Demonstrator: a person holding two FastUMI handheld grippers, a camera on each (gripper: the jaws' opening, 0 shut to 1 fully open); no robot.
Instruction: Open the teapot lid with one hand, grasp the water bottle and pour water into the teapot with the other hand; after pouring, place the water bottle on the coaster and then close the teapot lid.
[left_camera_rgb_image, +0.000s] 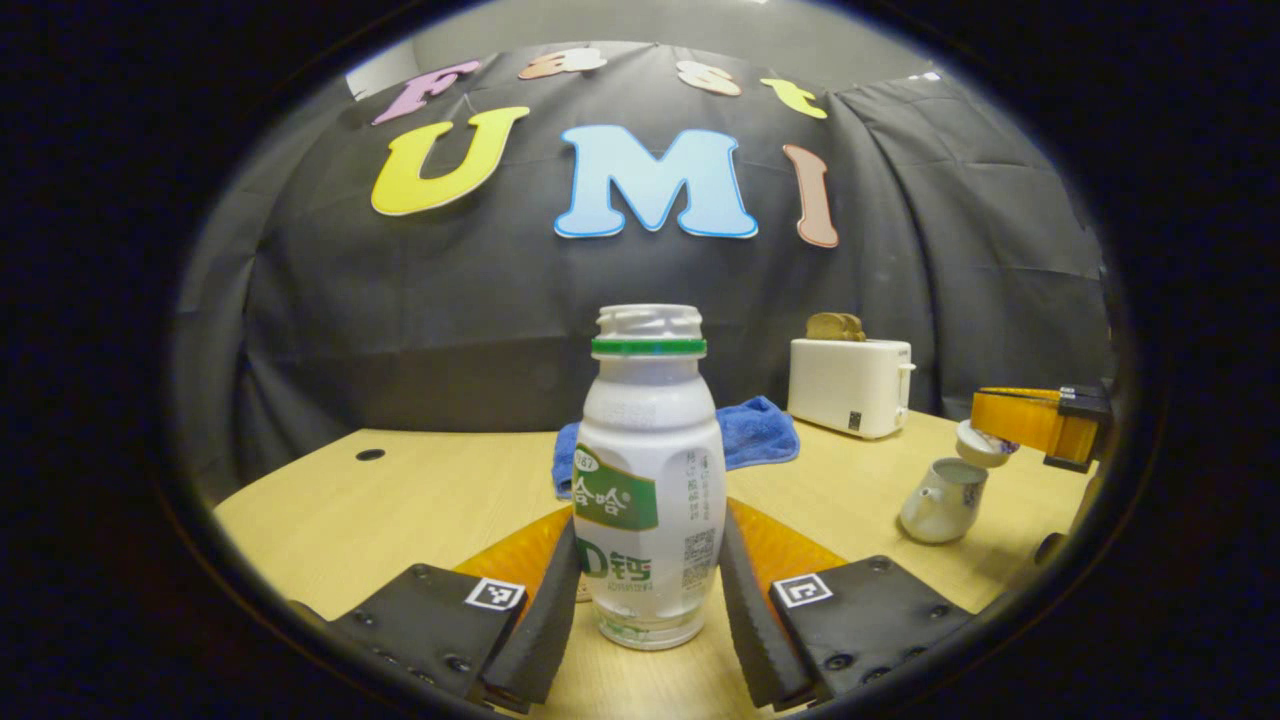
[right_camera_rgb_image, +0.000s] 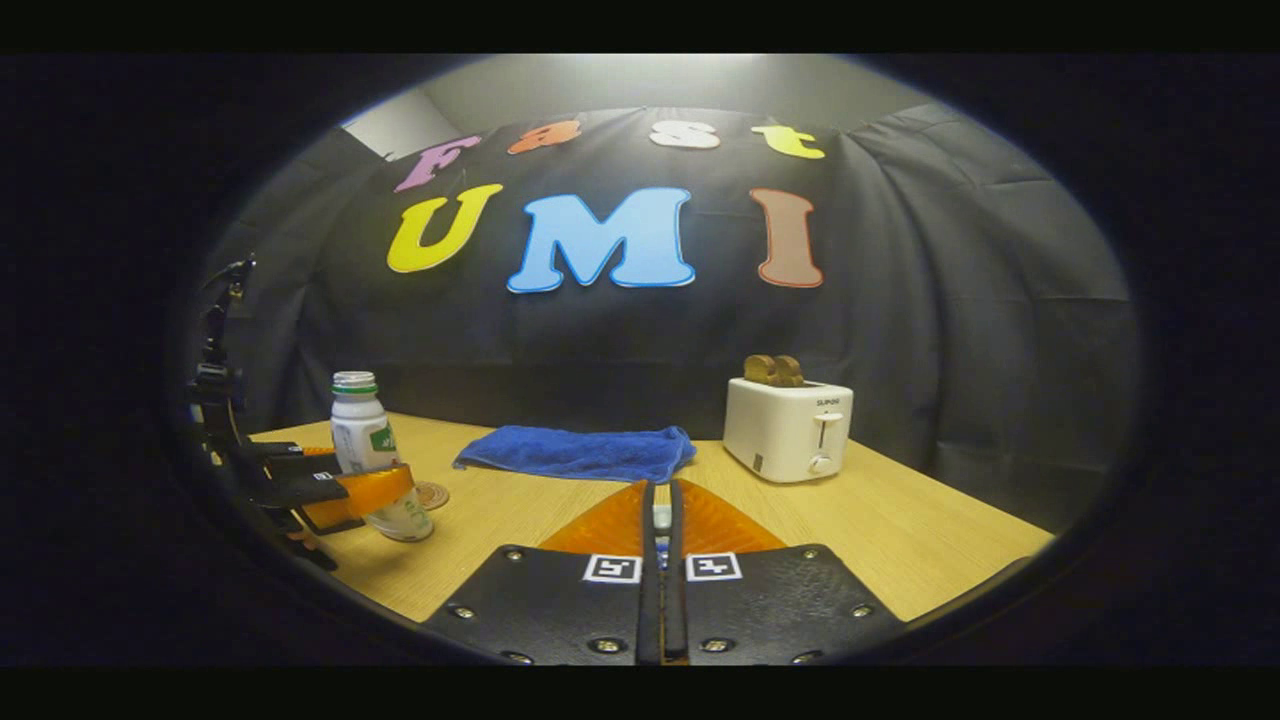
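A white water bottle (left_camera_rgb_image: 650, 480) with a green neck ring and no cap stands on the wooden table (left_camera_rgb_image: 400, 500). My left gripper (left_camera_rgb_image: 650, 540) is shut on its lower body, one pad on each side. In the right gripper view the same bottle (right_camera_rgb_image: 362, 430) stands at the left with the left gripper (right_camera_rgb_image: 375, 492) across it, and a small round coaster (right_camera_rgb_image: 432, 494) lies just behind it. The white teapot (left_camera_rgb_image: 943, 497) stands open at the right. My right gripper (left_camera_rgb_image: 1000, 425) holds the teapot lid (left_camera_rgb_image: 983, 446) just above it, tilted. Its fingers (right_camera_rgb_image: 660, 500) are shut on a small white piece, the lid's knob.
A blue towel (right_camera_rgb_image: 580, 452) lies at the back middle of the table. A white toaster (right_camera_rgb_image: 787, 428) with bread in it stands to the towel's right. A small dark hole (left_camera_rgb_image: 369, 454) marks the table's far left.
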